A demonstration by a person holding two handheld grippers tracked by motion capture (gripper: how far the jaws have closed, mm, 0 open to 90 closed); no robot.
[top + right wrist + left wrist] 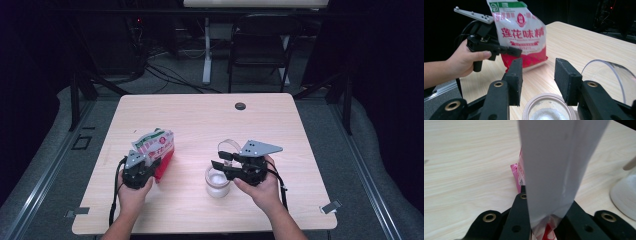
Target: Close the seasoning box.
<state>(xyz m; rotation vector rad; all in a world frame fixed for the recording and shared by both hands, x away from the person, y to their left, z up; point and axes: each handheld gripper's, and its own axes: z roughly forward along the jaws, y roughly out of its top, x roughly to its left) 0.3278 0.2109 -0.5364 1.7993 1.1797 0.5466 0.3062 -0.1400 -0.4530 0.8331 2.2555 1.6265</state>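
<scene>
The left gripper (150,167) is clamped on the seasoning bag (156,145), upright at nine o'clock from the jar (218,181). The right gripper (223,164) hovers over the jar's mouth, jaws apart, apparently holding nothing. Pouring well likely means tilting the bag slowly over that mouth.

table (200,115): pale wood | on it: red-white bag (159,147), glass jar (218,182), possibly a clear lid (227,146)

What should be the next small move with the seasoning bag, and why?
Probably carry the seasoning bag over the open jar: the left gripper is shut on the bag, and the right gripper hangs open above the jar's mouth.
</scene>
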